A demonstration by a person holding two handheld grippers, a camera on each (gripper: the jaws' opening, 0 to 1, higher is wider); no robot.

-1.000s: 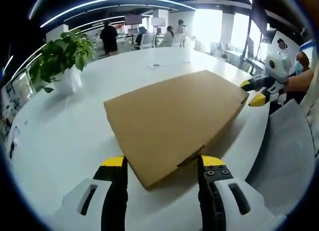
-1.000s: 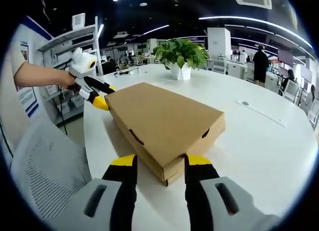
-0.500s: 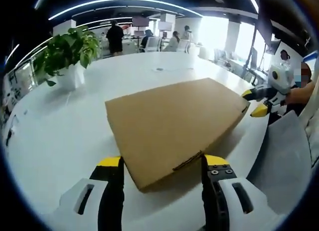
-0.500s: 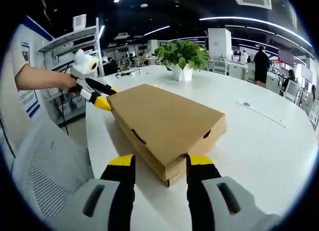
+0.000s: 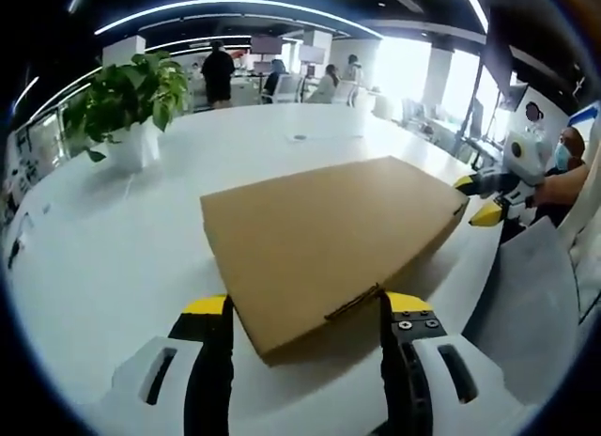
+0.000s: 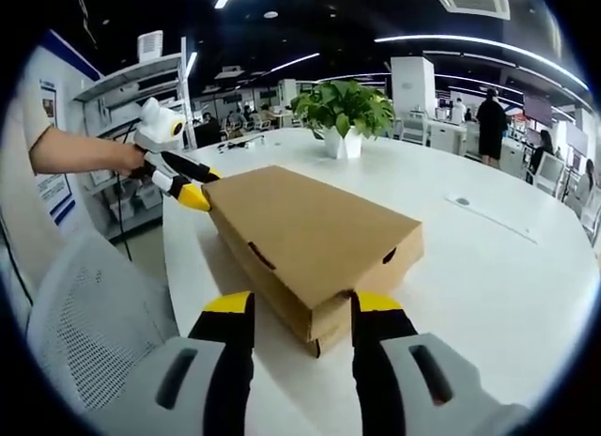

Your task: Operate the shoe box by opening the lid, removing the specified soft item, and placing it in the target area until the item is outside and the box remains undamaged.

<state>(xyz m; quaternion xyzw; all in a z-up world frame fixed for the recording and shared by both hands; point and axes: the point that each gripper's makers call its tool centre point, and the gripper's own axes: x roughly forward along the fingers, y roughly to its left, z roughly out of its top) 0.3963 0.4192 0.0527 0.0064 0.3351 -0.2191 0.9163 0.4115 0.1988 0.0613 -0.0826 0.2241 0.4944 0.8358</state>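
A flat brown cardboard shoe box (image 5: 329, 234) lies on the white round table (image 5: 113, 257) with its lid down. My left gripper (image 5: 308, 304) is open, its yellow-tipped jaws standing either side of the box's near corner. At the opposite end, the right gripper (image 5: 481, 197), held in a person's hand, straddles the far corner. In the right gripper view the box (image 6: 310, 229) runs away from me. My right gripper (image 6: 302, 303) is open around its near corner, and the left gripper (image 6: 195, 184) is at the far end. The box's contents are hidden.
A potted green plant (image 5: 127, 102) (image 6: 343, 102) stands on the table beyond the box. A grey mesh chair (image 5: 531, 304) (image 6: 84, 314) is at the table's edge beside me. A small round disc (image 5: 299, 136) lies far out on the table. People stand in the background.
Both views have shifted slightly. The box stays in place with its lid down, and both grippers remain open at its two ends.
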